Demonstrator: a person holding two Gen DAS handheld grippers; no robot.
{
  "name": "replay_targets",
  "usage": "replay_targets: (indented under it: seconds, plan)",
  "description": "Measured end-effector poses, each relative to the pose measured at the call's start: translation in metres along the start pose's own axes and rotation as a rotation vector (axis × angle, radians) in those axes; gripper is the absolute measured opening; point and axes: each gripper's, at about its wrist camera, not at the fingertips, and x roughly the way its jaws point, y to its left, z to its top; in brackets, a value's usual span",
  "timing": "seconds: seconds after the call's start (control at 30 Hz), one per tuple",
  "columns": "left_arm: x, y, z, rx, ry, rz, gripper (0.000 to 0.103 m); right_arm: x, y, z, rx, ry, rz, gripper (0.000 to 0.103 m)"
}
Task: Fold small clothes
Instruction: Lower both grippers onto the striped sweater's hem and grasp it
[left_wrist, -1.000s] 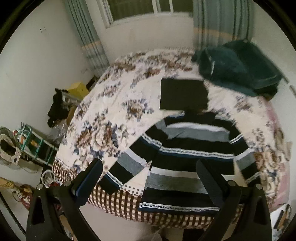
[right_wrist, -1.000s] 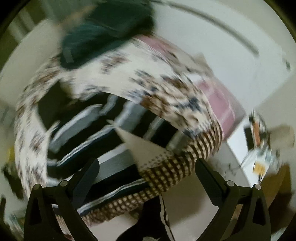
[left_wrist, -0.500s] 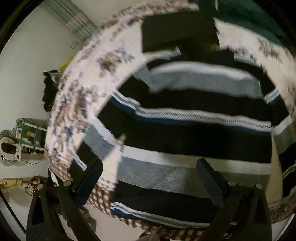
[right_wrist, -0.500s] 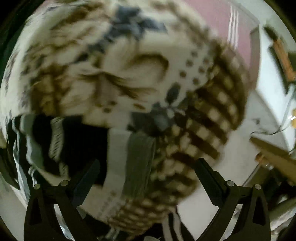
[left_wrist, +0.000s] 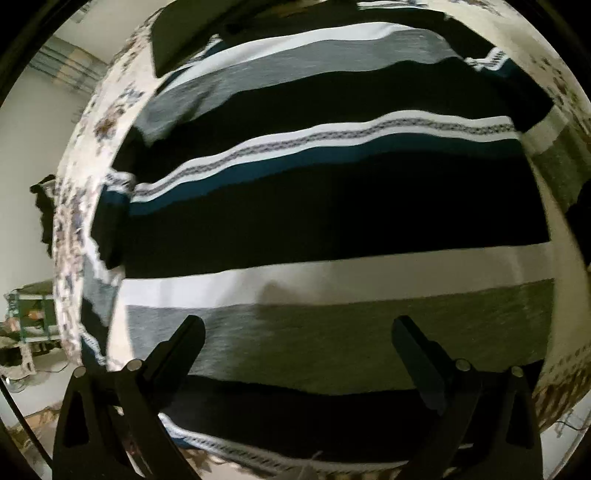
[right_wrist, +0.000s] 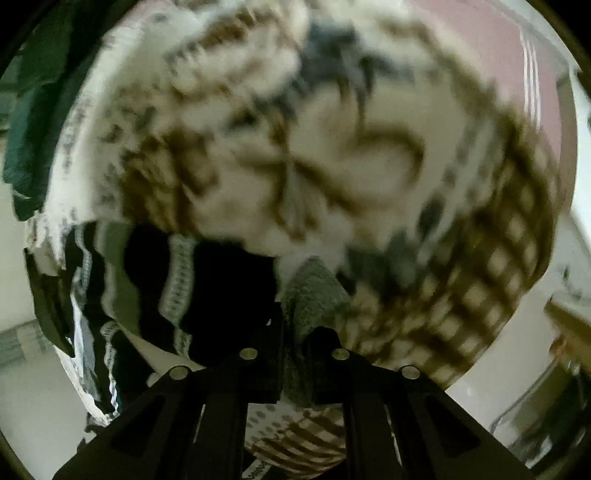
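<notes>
Fingers (right_wrist: 271, 354) of our right gripper (right_wrist: 295, 354) are pressed together on a fold of grey knit — part of the striped sweater (left_wrist: 332, 206), near the checked edge of the bed (right_wrist: 480, 295). Our left gripper (left_wrist: 297, 343) has its fingers (left_wrist: 184, 343) spread wide apart, with nothing between them, poised close over the sweater's body above a grey band and a white one.

We see the sweater lying flat on the flowered bedspread (left_wrist: 74, 206), its black, white, grey and teal stripes running across the left view. Its sleeve (left_wrist: 99, 280) lies along the left side, beside the body. At the far end, a dark folded cloth (left_wrist: 184, 33) sits just past the collar. In the right view, a dark green garment (right_wrist: 33, 122) lies at the bed's far left — much of that view is blurred.
</notes>
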Motion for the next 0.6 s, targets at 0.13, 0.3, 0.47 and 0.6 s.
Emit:
replay_targets:
  seconds: [0.13, 0.3, 0.47, 0.6]
  plan:
    - [-0.002, -0.014, 0.01, 0.016, -0.042, -0.046, 0.103, -0.038, -0.001, 0.019, -0.013, -0.066, 0.024, 0.009]
    - [-0.002, -0.018, 0.025, 0.021, -0.075, -0.067, 0.103, -0.042, 0.013, 0.051, -0.093, -0.118, -0.036, 0.009]
    - [0.002, -0.011, 0.036, -0.008, -0.074, -0.068, 0.103, -0.024, 0.018, 0.099, -0.048, -0.023, -0.092, 0.02]
    - [0.004, -0.003, 0.036, -0.033, -0.074, -0.066, 0.103, -0.016, -0.032, 0.083, 0.212, -0.025, 0.096, 0.07]
